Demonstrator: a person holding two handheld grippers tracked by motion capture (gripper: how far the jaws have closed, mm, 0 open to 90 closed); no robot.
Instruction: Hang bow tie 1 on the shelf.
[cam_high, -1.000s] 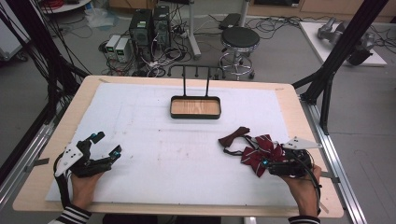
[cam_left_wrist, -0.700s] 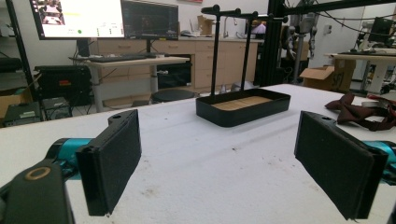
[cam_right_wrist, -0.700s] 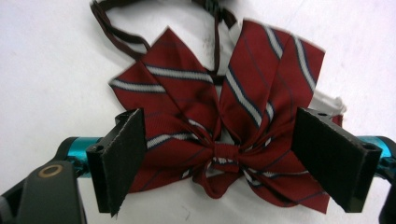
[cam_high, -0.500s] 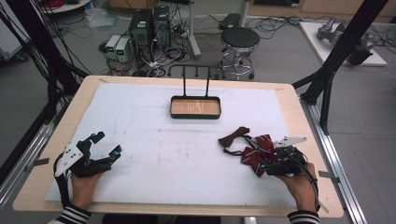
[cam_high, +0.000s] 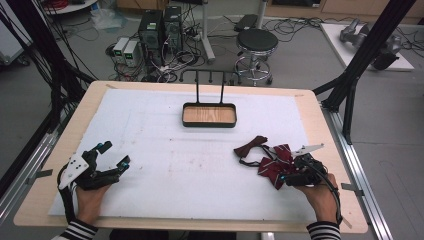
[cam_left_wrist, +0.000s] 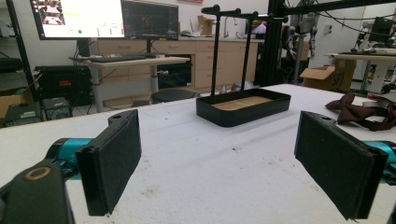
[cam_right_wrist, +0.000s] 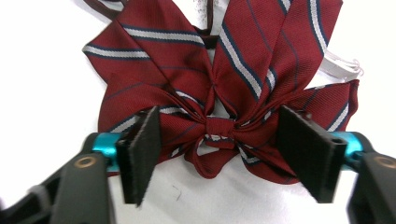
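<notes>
Now the right tool has slid forward over the striped bow tie at about four o'clock on the desk, jaws spread either side of its knot, likely about to pinch. The left tool stays spread at eight o'clock.

Even, diffuse indoor light covers the scene; the white counter is bright and nearly shadowless in the high view, with only faint soft shade under the tray. That view is slightly soft and low in detail. In the left gripper view the near fingers are a little blurred, while the monitor behind glares almost white. In the right gripper view the counter is blown out to plain white around the striped bow tie, whose weave is sharp; the fingers at the bottom edge are out of focus.
</notes>
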